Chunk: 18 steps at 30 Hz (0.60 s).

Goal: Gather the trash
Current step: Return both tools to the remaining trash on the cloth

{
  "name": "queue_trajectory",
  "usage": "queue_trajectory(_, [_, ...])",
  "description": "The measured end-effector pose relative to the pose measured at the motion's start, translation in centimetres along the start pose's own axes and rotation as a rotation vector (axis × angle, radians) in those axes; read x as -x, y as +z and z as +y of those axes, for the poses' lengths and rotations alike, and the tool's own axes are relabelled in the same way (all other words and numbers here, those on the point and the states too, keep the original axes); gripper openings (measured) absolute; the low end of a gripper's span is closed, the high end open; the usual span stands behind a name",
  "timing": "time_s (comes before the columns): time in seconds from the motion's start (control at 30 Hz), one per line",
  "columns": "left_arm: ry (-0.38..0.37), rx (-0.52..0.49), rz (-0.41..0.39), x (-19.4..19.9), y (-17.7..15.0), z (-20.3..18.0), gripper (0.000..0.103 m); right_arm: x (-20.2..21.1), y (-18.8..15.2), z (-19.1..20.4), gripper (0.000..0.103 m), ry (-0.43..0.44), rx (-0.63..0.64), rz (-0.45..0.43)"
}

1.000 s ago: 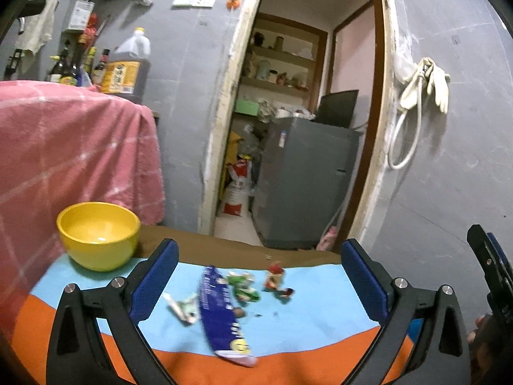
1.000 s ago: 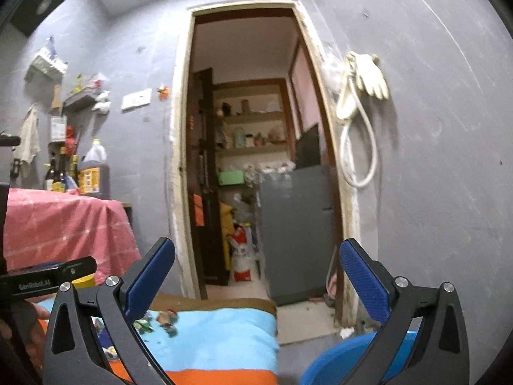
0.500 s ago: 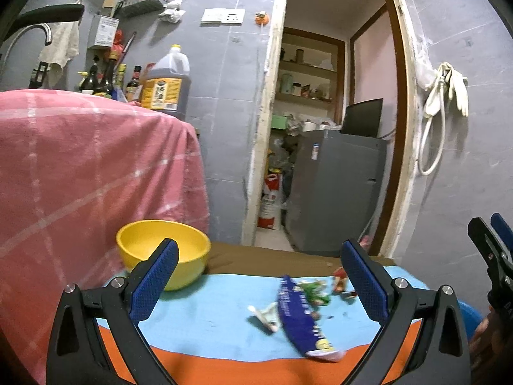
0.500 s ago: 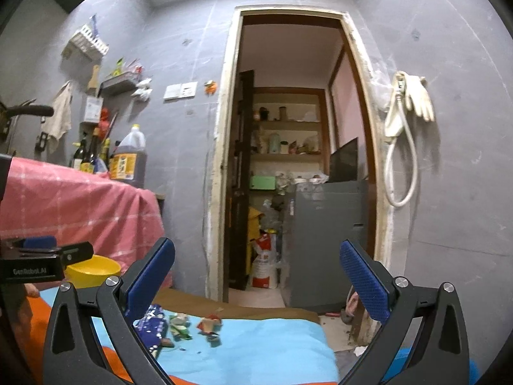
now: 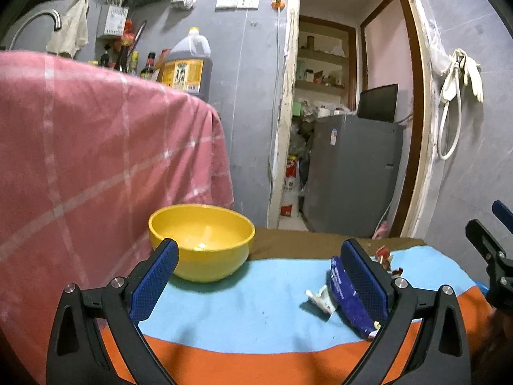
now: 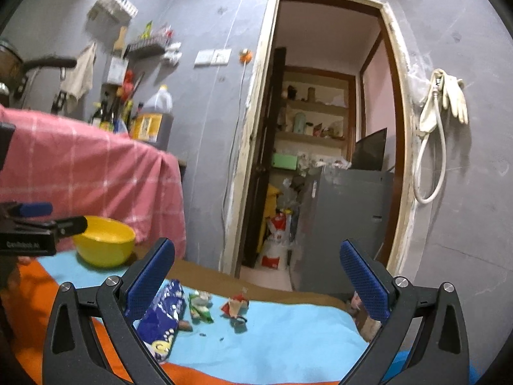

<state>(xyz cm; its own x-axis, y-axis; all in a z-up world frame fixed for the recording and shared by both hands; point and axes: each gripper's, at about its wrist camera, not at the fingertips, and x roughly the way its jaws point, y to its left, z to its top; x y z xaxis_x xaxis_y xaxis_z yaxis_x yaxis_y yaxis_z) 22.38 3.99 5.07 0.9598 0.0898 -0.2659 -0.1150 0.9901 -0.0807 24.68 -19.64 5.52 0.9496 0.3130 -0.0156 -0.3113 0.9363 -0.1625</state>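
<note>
Only the right wrist view shows the whole litter: a blue wrapper [image 6: 162,317], a green wrapper [image 6: 200,306] just beside it, and a red scrap [image 6: 235,306] a little further right, all lying on the light-blue stripe of the cloth-covered counter [image 6: 288,337]. From the left wrist view the blue wrapper [image 5: 348,301] is half hidden behind the gripper's right finger, the red scrap [image 5: 383,253] barely peeks out, and a small white wrapper [image 5: 320,298] shows just left of the blue one, which the other view does not make out. The yellow bowl [image 5: 202,240] sits large and near here, upright on the counter's far left; in the right view it is small [image 6: 104,245].

Both the left gripper [image 5: 256,282] and the right gripper [image 6: 256,279] have their jaws spread wide and hold nothing, hovering above the counter.

Writing: a faint maker's mark shows on the left gripper's body in the right view, too blurred to read. The yellow label on the big oil jug [image 5: 187,64] carries print that cannot be read.
</note>
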Motion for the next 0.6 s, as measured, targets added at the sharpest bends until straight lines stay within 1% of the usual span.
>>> queue_trajectory(0.1, [-0.012, 0.015, 0.043, -0.7, -0.4, 0.2, 0.099, -0.6, -0.1, 0.4, 0.103, -0.012, 0.020, 0.031])
queue_trajectory(0.33, [-0.037, 0.051, 0.170, -2.7, -0.6, 0.3, 0.099, -1.7, -0.3, 0.1, 0.103, -0.009, 0.017, 0.092])
queue_trajectory(0.4, [-0.061, 0.071, 0.213, -3.3, -0.9, 0.2, 0.099, -2.7, -0.4, 0.1, 0.103, -0.004, 0.015, 0.144])
queue_trajectory(0.43, [-0.079, 0.084, 0.250, -3.8, -1.0, 0.2, 0.099, -3.0, -0.4, 0.1, 0.103, -0.001, 0.014, 0.164])
queue_trajectory(0.5, [-0.095, 0.104, 0.311, -4.7, -1.4, 0.0, 0.098, -4.5, -0.7, 0.0, 0.103, 0.005, 0.008, 0.238])
queue_trajectory(0.6, [-0.112, 0.126, 0.361, -5.6, -1.6, -0.2, 0.098, -5.9, -1.1, -0.3, 0.103, 0.012, -0.016, 0.313])
